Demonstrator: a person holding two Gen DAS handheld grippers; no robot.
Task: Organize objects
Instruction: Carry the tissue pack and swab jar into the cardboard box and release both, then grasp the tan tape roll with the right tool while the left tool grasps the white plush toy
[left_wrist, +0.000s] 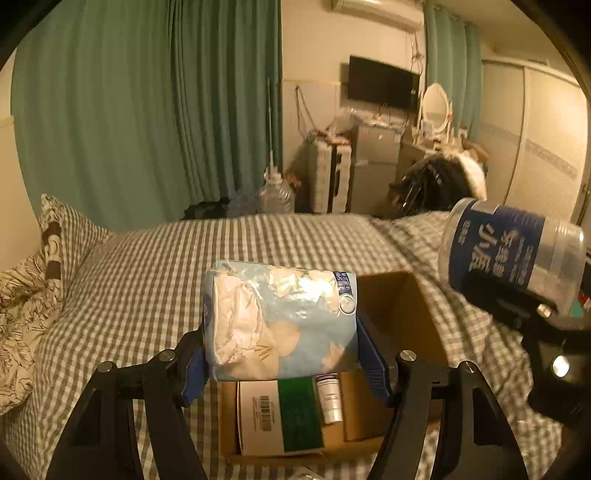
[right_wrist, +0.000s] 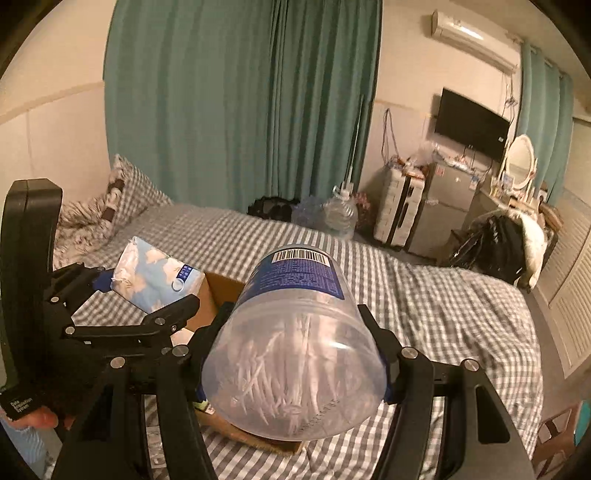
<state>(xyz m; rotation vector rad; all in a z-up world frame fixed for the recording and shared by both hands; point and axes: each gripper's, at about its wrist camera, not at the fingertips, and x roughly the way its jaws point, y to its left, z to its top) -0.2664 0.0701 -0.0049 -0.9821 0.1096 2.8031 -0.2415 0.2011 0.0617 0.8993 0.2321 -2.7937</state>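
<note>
My left gripper (left_wrist: 282, 350) is shut on a light blue tissue pack (left_wrist: 280, 325) and holds it in the air above an open cardboard box (left_wrist: 391, 295) on the bed. The box holds a white and green carton (left_wrist: 280, 417) and a small white bottle (left_wrist: 330, 398). My right gripper (right_wrist: 295, 354) is shut on a clear plastic jar with a blue label (right_wrist: 295, 332), full of white cotton swabs, tilted above the same box (right_wrist: 218, 291). The jar (left_wrist: 509, 251) and tissue pack (right_wrist: 155, 277) each show in the other view.
The bed has a grey checked sheet (left_wrist: 147, 266) with patterned pillows (left_wrist: 33, 280) at the left. Beyond it are green curtains (left_wrist: 147, 110), a water jug (left_wrist: 275, 195), a suitcase (right_wrist: 395, 210), a small fridge (right_wrist: 443, 206), a wall TV (right_wrist: 472, 122) and a chair with clothes (right_wrist: 498, 240).
</note>
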